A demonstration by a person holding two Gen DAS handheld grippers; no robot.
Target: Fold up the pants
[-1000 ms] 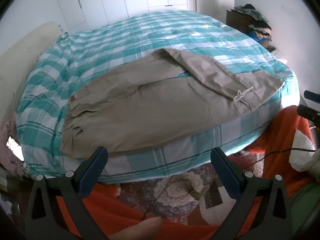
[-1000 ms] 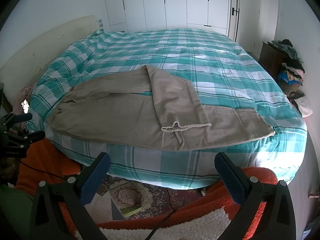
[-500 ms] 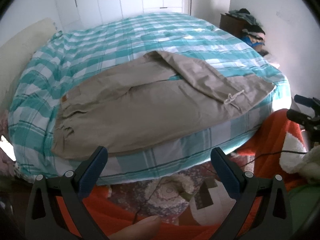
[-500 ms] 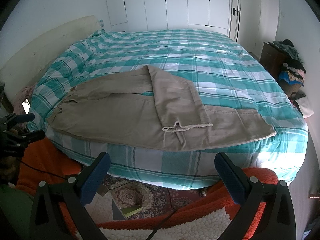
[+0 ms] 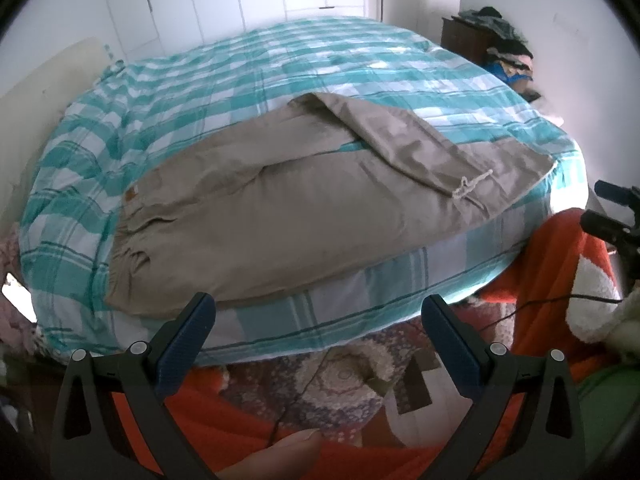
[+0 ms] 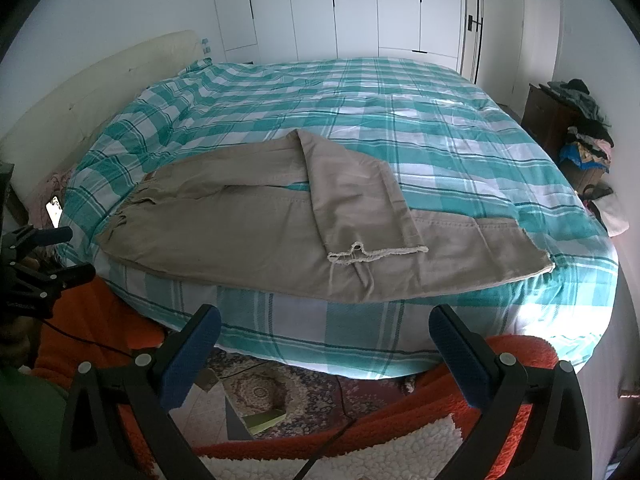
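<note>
The beige pants (image 6: 256,236) lie spread along the near edge of the bed (image 6: 400,128), on its teal and white checked cover; the waistband sits toward the headboard (image 6: 92,100) side, and the near leg runs flat along the mattress edge to a frayed hem at the far corner; the other leg (image 6: 352,196) is folded back diagonally across it, its frayed cuff and loose threads resting on the lower leg; in the left wrist view the same pants (image 5: 280,220) fill the middle of the bed, with a small tan label near the waistband.

The left claw (image 5: 316,344) hangs below the mattress edge, its blue-padded fingers spread wide and holding nothing, clear of the cloth; the right claw (image 6: 324,344) is likewise spread wide and empty, low in front of the bed side, apart from the pants.

An orange blanket (image 6: 460,408) and a patterned rug (image 6: 272,392) lie on the floor beneath; white wardrobe doors (image 6: 360,8) stand behind the bed; a dark cabinet (image 6: 552,120) piled with clothes stands at the right.
</note>
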